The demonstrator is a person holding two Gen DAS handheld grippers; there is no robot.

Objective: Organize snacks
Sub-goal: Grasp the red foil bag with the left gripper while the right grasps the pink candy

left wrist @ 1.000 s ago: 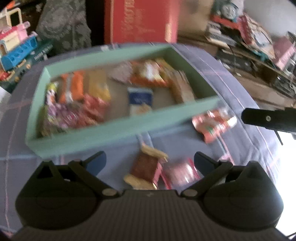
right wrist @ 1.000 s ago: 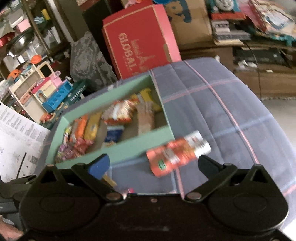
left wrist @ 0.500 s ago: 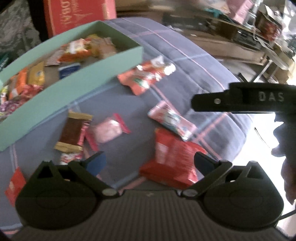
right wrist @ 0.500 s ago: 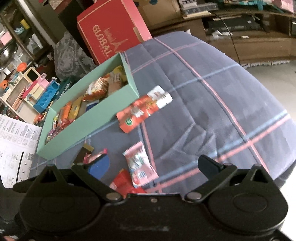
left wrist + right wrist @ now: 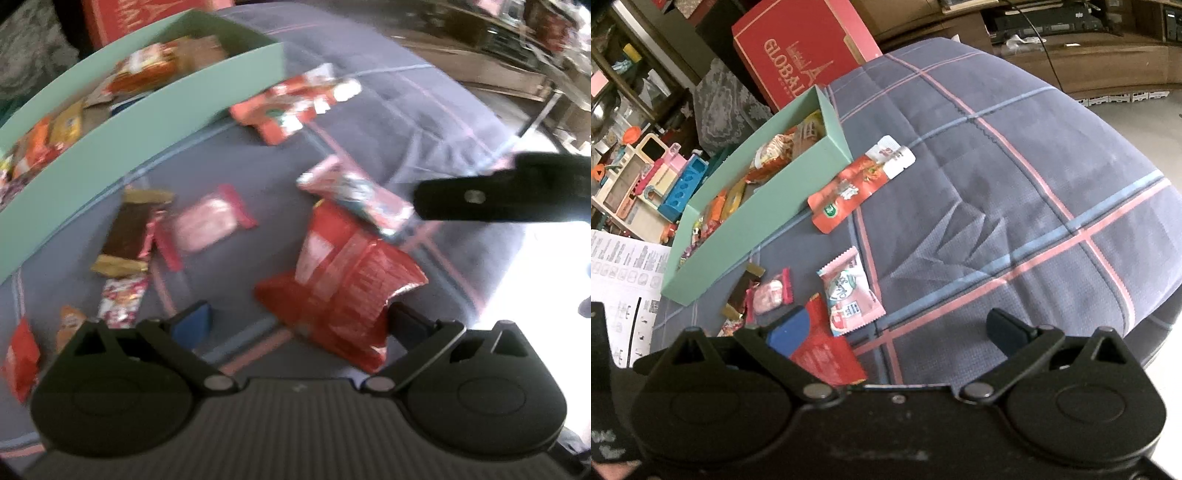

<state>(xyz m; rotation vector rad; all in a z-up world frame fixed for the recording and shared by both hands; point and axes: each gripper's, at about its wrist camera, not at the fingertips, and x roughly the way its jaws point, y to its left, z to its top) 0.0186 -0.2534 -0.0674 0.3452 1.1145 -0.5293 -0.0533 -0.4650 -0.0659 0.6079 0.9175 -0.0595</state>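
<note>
right wrist view: long red snack packet [image 5: 860, 184] lies diagonal, white end pointing away from green box [image 5: 757, 218]; both grippers' jaws wide, empty.

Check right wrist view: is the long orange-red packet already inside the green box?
No. The long orange-red packet lies on the plaid cloth just outside the green box wall.

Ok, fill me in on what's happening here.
A person is sorting snacks with two handheld grippers. Some packets already lie in the green box; others are scattered on the plaid cloth. The left gripper, open, hovers over a large red packet. The right gripper is open and empty.
</note>
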